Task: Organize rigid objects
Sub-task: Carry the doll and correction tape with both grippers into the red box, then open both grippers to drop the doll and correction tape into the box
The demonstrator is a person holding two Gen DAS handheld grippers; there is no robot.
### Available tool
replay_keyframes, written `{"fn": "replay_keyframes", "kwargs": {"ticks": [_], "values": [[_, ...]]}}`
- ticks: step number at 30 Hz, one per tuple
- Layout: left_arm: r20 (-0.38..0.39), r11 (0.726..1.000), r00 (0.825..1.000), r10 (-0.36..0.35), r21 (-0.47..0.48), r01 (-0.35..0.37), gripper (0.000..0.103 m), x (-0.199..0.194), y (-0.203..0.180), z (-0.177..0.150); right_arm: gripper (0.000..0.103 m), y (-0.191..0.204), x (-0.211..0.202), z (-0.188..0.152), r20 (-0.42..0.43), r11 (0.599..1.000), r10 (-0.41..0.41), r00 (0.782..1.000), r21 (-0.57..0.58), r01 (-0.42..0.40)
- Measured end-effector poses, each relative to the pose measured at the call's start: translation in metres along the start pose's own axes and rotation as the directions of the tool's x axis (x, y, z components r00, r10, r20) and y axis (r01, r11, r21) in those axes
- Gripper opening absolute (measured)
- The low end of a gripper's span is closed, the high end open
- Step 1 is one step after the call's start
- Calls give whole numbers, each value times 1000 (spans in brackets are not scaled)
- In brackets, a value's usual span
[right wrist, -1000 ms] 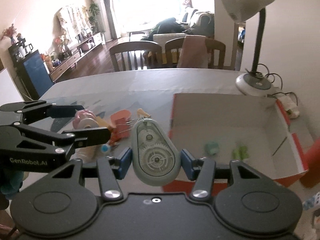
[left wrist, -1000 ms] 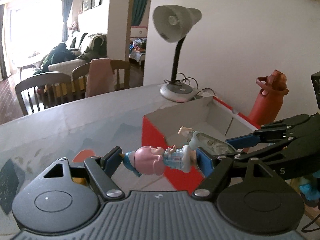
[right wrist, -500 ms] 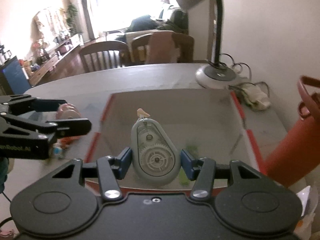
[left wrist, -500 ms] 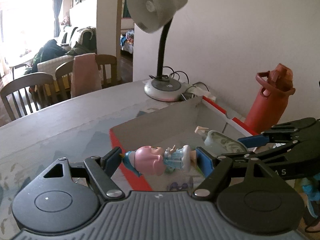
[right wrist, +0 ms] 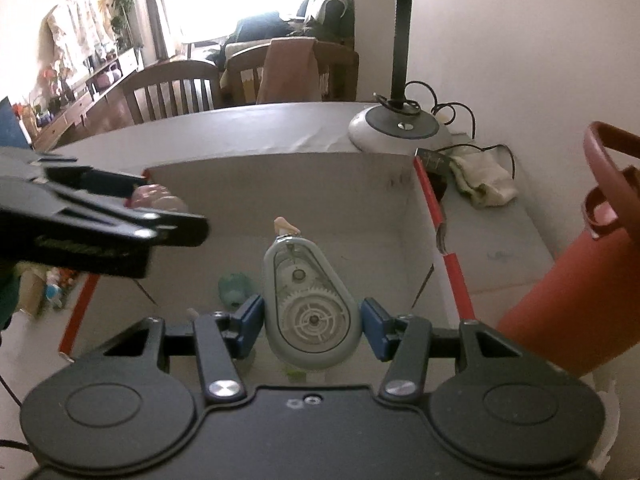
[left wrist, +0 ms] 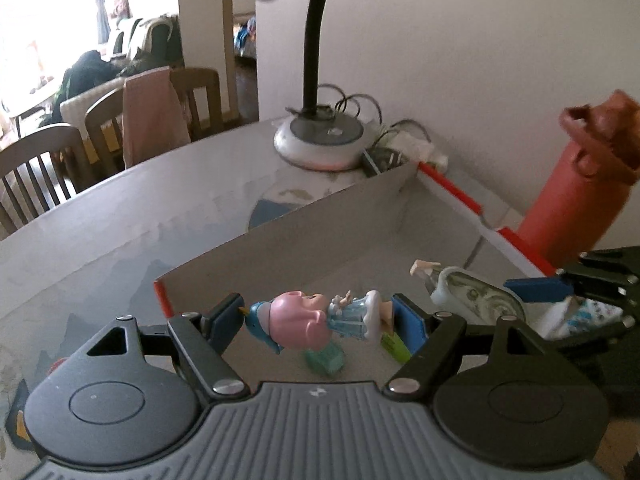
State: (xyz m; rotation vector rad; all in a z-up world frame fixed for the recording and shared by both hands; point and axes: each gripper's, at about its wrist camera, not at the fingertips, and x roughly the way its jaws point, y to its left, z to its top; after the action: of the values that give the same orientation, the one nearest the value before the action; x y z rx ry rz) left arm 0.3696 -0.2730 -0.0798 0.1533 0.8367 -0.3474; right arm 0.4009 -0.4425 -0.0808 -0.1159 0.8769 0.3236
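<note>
I'm working at a pale grey table (right wrist: 248, 128) in a lived-in room, dining chairs behind it and a white wall on the right. The biggest thing in front of me is the open cardboard box (left wrist: 320, 216) with red edges, its grey floor the place I judge everything rigid is meant to end up. Behind it stands a desk lamp (right wrist: 400, 128) on a round base, and to the right a red flask (right wrist: 568, 300) close beside the box wall.

Both my tools hang over the box interior, which I take as the reason they are held this high: to release straight down. My left gripper (left wrist: 318, 318) is clamped end to end on a small pink-haired doll (left wrist: 308, 320), lying crosswise between the blue pads. My right gripper (right wrist: 312, 320) has its jaws drawn in against the sides of a grey correction-tape dispenser (right wrist: 310, 304), tip pointing away from me; the left pad seems to touch it, a sliver shows at the right.

Smallest, already on the box floor: a teal piece (left wrist: 325, 360) and a green piece (left wrist: 394, 344).
</note>
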Motion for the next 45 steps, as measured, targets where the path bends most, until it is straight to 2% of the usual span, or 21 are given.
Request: {"fn": "replay_keyframes", "kwargs": {"ticks": [7, 12, 26, 30, 40, 45], "values": [[-93, 999, 995, 44, 17, -43, 80, 50, -7, 14, 52, -2, 29, 3, -65, 999, -27, 997, -36, 25], [-170, 997, 983, 71, 25, -68, 80, 78, -9, 18, 52, -4, 46, 2, -103, 998, -30, 994, -52, 25], [-313, 996, 945, 91, 14, -91, 80, 121, -6, 19, 52, 3, 73, -2, -179, 991, -50, 983, -134, 26], [-340, 996, 936, 90, 15, -91, 80, 128, -5, 16, 52, 3, 77, -4, -197, 991, -44, 979, -133, 18], [-343, 995, 934, 98, 39, -90, 80, 130, -8, 17, 53, 0, 84, -4, -217, 994, -31, 976, -107, 8], [-342, 997, 936, 79, 27, -75, 80, 128, -7, 16, 53, -4, 83, -5, -221, 996, -29, 975, -85, 11]]}}
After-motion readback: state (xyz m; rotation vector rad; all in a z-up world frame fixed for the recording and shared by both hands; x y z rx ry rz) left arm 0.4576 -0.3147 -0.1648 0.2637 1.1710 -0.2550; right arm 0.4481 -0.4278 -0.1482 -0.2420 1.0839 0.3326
